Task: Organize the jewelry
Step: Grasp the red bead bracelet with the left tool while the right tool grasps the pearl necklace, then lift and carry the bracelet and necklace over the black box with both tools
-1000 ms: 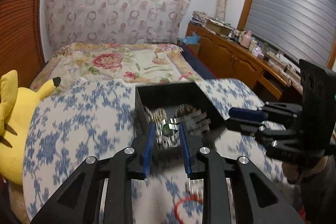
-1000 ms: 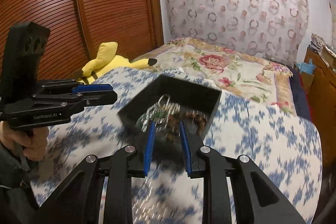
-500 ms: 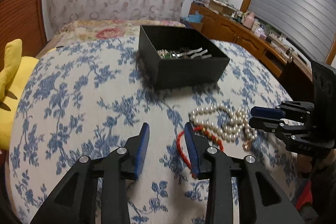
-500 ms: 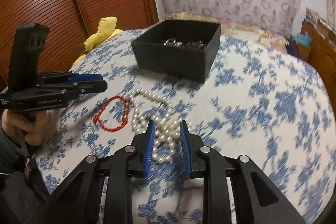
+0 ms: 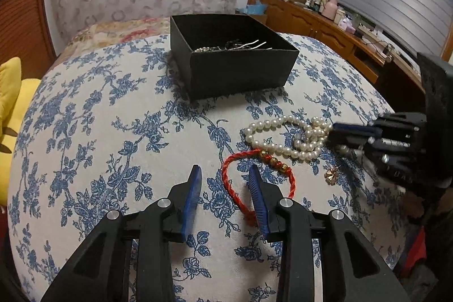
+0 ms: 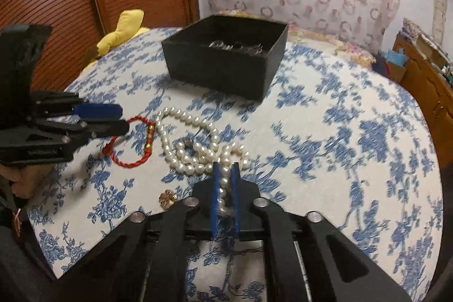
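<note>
Now right gripper (image 6: 225, 169) pinches the pearl necklace (image 6: 195, 149), which lies on the floral cloth (image 6: 339, 146). Left gripper (image 5: 225, 174) hovers spread over the red cord bracelet (image 5: 235, 183). Likely next: lift pearls clear, carry to black box (image 6: 226, 64).

— Any writing you can read anywhere?

— Only one spot: a line of small pale lettering on the side of the left gripper (image 6: 121, 119), seen from the right wrist view. It is too blurred to make out.

— The black box (image 5: 235, 67), or the things on the sideboard?

— No legible label on either.
</note>
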`<action>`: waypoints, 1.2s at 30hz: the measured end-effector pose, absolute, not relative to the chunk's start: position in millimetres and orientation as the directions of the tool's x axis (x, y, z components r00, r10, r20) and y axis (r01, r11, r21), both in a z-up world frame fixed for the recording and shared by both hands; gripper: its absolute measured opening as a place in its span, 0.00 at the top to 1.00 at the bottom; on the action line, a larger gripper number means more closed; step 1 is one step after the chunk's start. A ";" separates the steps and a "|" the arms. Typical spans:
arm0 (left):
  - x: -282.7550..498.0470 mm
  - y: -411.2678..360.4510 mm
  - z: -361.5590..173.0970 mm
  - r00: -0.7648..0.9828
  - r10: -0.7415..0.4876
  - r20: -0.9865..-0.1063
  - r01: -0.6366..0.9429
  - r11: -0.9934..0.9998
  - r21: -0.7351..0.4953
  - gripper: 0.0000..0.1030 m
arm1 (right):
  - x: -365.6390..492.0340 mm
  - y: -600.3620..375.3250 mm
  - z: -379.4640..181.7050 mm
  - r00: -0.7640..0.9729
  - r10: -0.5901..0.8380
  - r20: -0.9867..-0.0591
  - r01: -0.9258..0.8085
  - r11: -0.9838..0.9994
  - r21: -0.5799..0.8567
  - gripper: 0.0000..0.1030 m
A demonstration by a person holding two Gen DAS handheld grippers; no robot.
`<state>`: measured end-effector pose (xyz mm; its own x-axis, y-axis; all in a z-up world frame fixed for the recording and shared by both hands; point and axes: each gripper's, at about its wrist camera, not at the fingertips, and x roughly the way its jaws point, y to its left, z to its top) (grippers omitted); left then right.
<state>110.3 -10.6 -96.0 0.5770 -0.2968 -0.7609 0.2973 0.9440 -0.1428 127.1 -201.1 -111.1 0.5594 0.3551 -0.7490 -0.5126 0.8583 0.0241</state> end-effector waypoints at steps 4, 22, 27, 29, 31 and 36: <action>112.4 -14.4 -96.4 0.581 -0.285 -0.762 0.303 0.945 -0.122 0.69 | 129.1 -211.6 -101.0 0.595 0.372 -0.713 -0.495 0.868 0.040 0.92; 100.6 -13.1 -83.6 0.624 -0.283 -0.729 0.334 0.939 -0.079 0.99 | 119.8 -227.1 -41.9 0.673 0.434 -0.599 -0.514 0.857 0.043 0.92; 94.0 -9.6 -57.3 0.662 -0.324 -0.676 0.341 0.933 -0.113 0.99 | 114.7 -224.8 -21.7 0.695 0.455 -0.556 -0.530 0.848 0.032 0.92; 92.0 -8.7 -44.0 0.680 -0.342 -0.649 0.347 0.929 -0.126 0.99 | 113.2 -223.0 -14.5 0.702 0.460 -0.543 -0.534 0.845 0.024 0.92; 91.3 -8.5 -33.7 0.692 -0.353 -0.630 0.353 0.926 -0.131 0.99 | 112.0 -221.2 -5.9 0.709 0.468 -0.527 -0.542 0.840 0.016 0.92; 92.3 -10.2 -16.5 0.717 -0.359 -0.598 0.358 0.925 -0.126 0.99 | 111.8 -217.1 12.0 0.717 0.488 -0.497 -0.561 0.828 0.004 0.92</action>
